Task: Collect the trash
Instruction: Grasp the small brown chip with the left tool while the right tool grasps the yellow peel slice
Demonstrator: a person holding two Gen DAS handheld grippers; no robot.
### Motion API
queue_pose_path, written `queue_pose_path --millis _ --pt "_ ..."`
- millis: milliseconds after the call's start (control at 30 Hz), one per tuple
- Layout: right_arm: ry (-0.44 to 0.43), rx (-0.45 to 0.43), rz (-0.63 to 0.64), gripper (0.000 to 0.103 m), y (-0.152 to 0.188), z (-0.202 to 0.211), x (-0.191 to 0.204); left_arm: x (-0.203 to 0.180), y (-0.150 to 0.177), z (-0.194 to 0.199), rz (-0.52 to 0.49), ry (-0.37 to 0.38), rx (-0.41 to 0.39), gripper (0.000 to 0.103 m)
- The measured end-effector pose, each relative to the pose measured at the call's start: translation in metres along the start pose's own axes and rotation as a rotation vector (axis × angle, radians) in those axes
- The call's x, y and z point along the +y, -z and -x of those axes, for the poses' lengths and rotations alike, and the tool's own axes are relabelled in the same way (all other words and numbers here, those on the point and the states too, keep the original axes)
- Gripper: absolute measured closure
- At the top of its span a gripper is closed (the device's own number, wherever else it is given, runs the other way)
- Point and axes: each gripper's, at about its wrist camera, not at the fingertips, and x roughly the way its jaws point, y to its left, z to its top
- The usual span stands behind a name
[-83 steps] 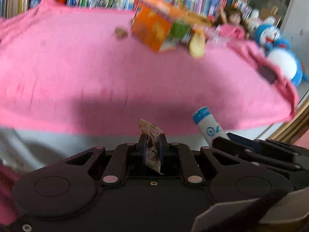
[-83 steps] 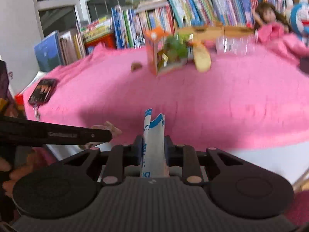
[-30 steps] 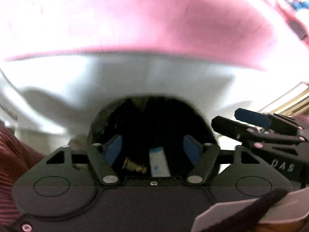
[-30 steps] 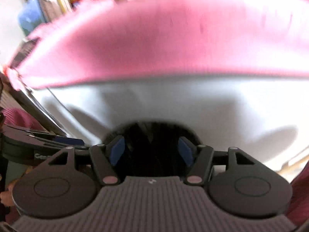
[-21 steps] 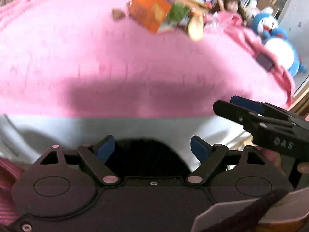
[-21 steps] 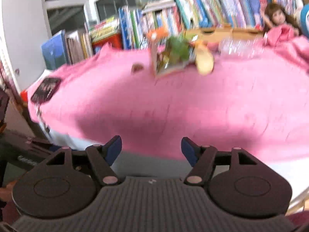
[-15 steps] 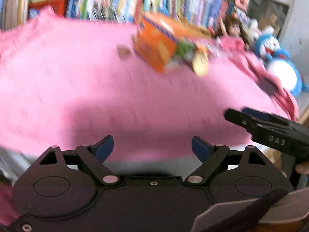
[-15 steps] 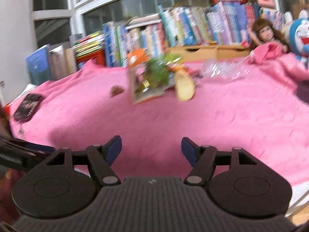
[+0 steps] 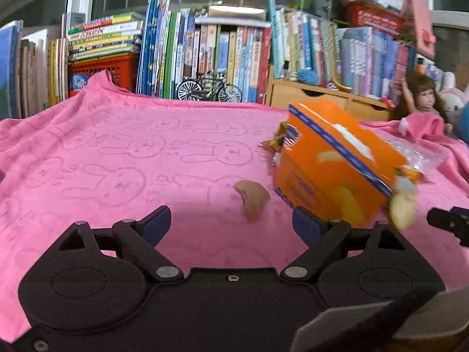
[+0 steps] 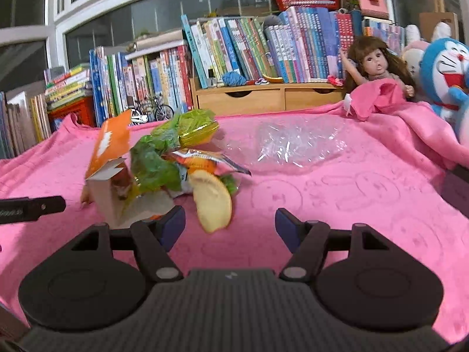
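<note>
An orange carton (image 9: 331,170) lies tilted on the pink blanket (image 9: 117,158), with a brown scrap (image 9: 252,197) just left of it. My left gripper (image 9: 231,223) is open and empty, close before the scrap. The right wrist view shows the torn-open orange carton (image 10: 111,158), green and orange wrappers (image 10: 164,155), a yellow peel (image 10: 212,202) and a clear plastic bag (image 10: 296,143). My right gripper (image 10: 230,225) stands open and empty, right in front of the peel. The left gripper's tip (image 10: 32,208) pokes in from the left.
Rows of books (image 9: 205,47), a small model bicycle (image 9: 208,88) and a wooden drawer unit (image 10: 263,95) line the back. A doll (image 10: 378,64) and a blue plush toy (image 10: 445,73) sit at the back right. The blanket (image 10: 351,193) covers the whole table.
Both grippers dropped a wrapper and a blue-and-white tube into a dark bin below the table edge, opened, then rose and moved forward over the blanket toward the trash pile.
</note>
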Motion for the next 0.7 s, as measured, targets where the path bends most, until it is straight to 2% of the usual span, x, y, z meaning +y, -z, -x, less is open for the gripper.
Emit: queue_pose_path --millis 100,233,267,367,400,433,467,533,567,600,700 --pt "-0.01 0.03 0.032 0.024 -0.006 -0.017 0.007 0.001 -0.01 -0.033 0.038 -0.015 0.039 0.031" --pt "-0.017 0.063 0.09 0.025 -0.01 -0.036 0.02 0.005 -0.016 -0.061 0.089 -0.021 0.074 0.034" --pt "-0.014 0.073 0.092 0.026 -0.011 -0.041 0.022 0.005 -0.016 -0.065 0.089 -0.028 0.076 0.038" --pt "-0.008 0.101 0.087 0.03 -0.013 -0.055 0.023 0.002 -0.016 -0.075 0.084 -0.024 0.086 0.039" --pt "-0.007 0.11 0.083 0.031 -0.013 -0.059 0.023 0.001 -0.017 -0.077 0.084 -0.015 0.085 0.043" --pt "-0.005 0.124 0.076 0.039 -0.013 -0.063 0.023 0.0 -0.016 -0.076 0.084 -0.003 0.084 0.047" --pt "-0.005 0.135 0.067 0.05 -0.012 -0.065 0.022 -0.001 -0.016 -0.076 0.088 0.011 0.086 0.057" --pt "-0.002 0.137 0.059 0.059 -0.01 -0.065 0.021 -0.002 -0.015 -0.075 0.099 0.028 0.087 0.07" --pt "-0.003 0.133 0.059 0.061 -0.01 -0.063 0.021 -0.003 -0.015 -0.074 0.099 0.036 0.088 0.081" --pt "-0.006 0.129 0.061 0.061 -0.009 -0.061 0.022 -0.003 -0.016 -0.073 0.102 0.047 0.09 0.087" --pt "-0.018 0.114 0.067 0.061 -0.007 -0.051 0.023 -0.006 -0.015 -0.067 0.093 0.043 0.096 0.089"
